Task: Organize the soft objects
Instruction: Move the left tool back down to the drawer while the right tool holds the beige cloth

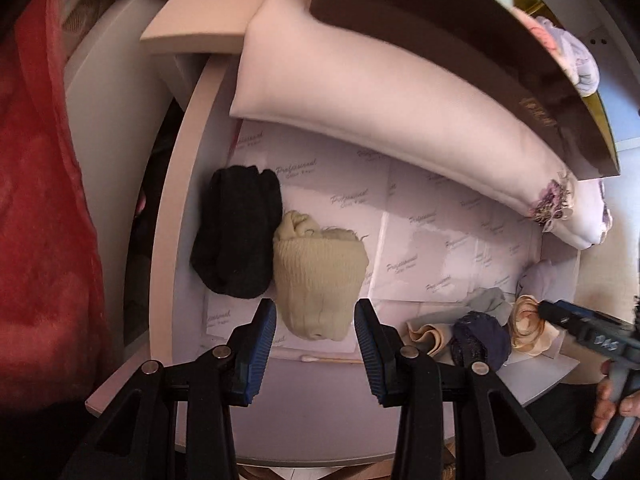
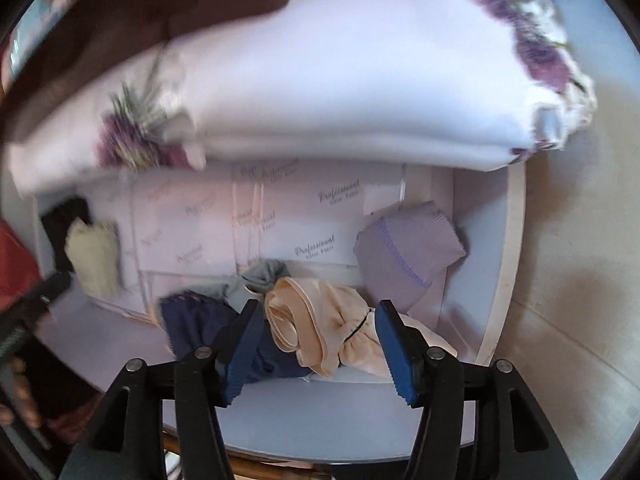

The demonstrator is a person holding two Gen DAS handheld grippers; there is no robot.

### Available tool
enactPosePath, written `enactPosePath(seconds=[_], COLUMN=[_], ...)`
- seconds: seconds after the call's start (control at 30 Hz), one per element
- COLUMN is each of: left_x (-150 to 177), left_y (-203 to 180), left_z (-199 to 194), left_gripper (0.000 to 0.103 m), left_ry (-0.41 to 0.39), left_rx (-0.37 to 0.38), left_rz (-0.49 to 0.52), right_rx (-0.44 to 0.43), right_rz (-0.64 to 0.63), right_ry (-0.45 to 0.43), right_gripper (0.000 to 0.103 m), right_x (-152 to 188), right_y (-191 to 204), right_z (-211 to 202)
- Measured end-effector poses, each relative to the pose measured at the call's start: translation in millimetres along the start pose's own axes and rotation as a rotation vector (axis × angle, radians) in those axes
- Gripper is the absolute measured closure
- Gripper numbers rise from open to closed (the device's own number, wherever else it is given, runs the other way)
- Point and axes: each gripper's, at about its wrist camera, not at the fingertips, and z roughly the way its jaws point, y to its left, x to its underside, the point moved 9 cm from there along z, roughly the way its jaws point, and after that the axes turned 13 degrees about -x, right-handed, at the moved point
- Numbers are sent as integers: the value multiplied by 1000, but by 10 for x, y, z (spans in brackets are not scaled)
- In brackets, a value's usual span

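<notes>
While both grippers hang open, the drawer (image 1: 172,216) holds black socks (image 1: 236,236), beige socks (image 1: 320,280) and peach cloth (image 2: 320,328).

Lots you can't make out here. The dark shelf (image 1: 460,52) up top is pure motion smear and covers the back of the folded white bedding (image 1: 400,112). The right gripper (image 1: 576,320) is cut off by the left view's edge, so its jaws don't show there. Only a sliver of the grey cloth (image 2: 264,276) pokes out behind the peach garment (image 2: 320,328). The black sock roll (image 2: 66,216) is tiny and blurry in the right view.
</notes>
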Motion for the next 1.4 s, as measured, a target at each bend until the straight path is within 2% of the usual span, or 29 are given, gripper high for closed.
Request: enactPosePath(seconds=[0.07, 0.17, 0.37, 0.77, 0.9, 0.93, 1.0, 1.03, 1.1, 1.23, 1.33, 1.4], left_x=[9, 19, 41, 55, 58, 56, 56, 59, 65, 75, 73, 71], left_y=[3, -33, -80, -56, -79, -83, -85, -90, -100, -117, -128, -147], left_z=[61, 123, 179, 205, 237, 246, 249, 252, 271, 315, 374, 406], left_gripper=[62, 62, 62, 62, 62, 62, 62, 62, 62, 62, 62, 62], left_ry=[12, 25, 43, 47, 51, 52, 52, 52, 55, 60, 64, 66], left_rx=[-10, -20, -14, -6, -6, -6, -6, -7, -12, -35, -64, -65], left_rz=[4, 17, 17, 19, 21, 21, 22, 24, 30, 50, 69, 78], right_rx=[-18, -16, 92, 242, 276, 276, 270, 266, 226, 139, 90, 79], right_rz=[13, 9, -48, -133, -137, -132, -129, -127, -111, -36, 30, 32], right_ry=[-23, -8, 85, 173, 198, 204, 209, 200, 168, 110, 86, 74], right_gripper=[42, 42, 42, 39, 41, 46, 66, 69, 81, 82, 72, 61], right_x=[-12, 5, 272, 321, 266, 260, 254, 239, 190, 89, 41, 21], right_y=[-25, -48, -68, -181, -299, -310, -320, -318, -297, -292, -365, -375], right_z=[-73, -71, 87, 408, 503, 531, 561, 548, 489, 388, 340, 292])
